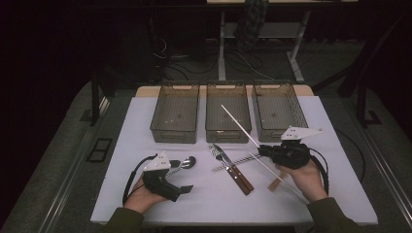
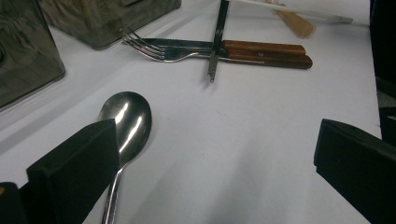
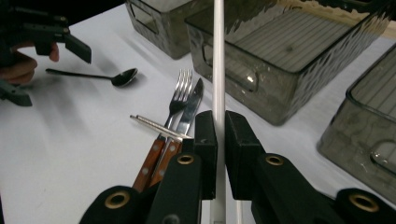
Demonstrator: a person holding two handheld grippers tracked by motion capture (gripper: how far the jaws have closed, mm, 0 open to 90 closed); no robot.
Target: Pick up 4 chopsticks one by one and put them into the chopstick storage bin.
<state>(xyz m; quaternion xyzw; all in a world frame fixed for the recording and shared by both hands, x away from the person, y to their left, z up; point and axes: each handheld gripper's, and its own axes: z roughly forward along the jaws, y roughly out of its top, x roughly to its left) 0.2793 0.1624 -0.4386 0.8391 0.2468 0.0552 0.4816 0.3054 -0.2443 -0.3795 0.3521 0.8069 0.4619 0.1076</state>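
My right gripper (image 3: 220, 122) is shut on a long white chopstick (image 3: 218, 56), which stands straight up between the jaws. In the high view this chopstick (image 1: 237, 123) slants from the right gripper (image 1: 264, 149) over the middle bin (image 1: 227, 130). My left gripper (image 2: 217, 142) is open wide just above the white mat, with a steel spoon (image 2: 127, 119) lying beside its left jaw. From above, the left gripper (image 1: 181, 175) sits at the front left, next to the spoon (image 1: 187, 161).
Three grey bins stand in a row at the back: left (image 1: 175, 131), middle, right (image 1: 281, 128). A fork (image 1: 216, 151) and knife (image 1: 232, 167) with wooden handles lie mid-table, crossed by metal chopsticks (image 1: 241, 160). A second white chopstick (image 1: 279, 177) and a wooden piece (image 1: 275, 184) lie by the right hand.
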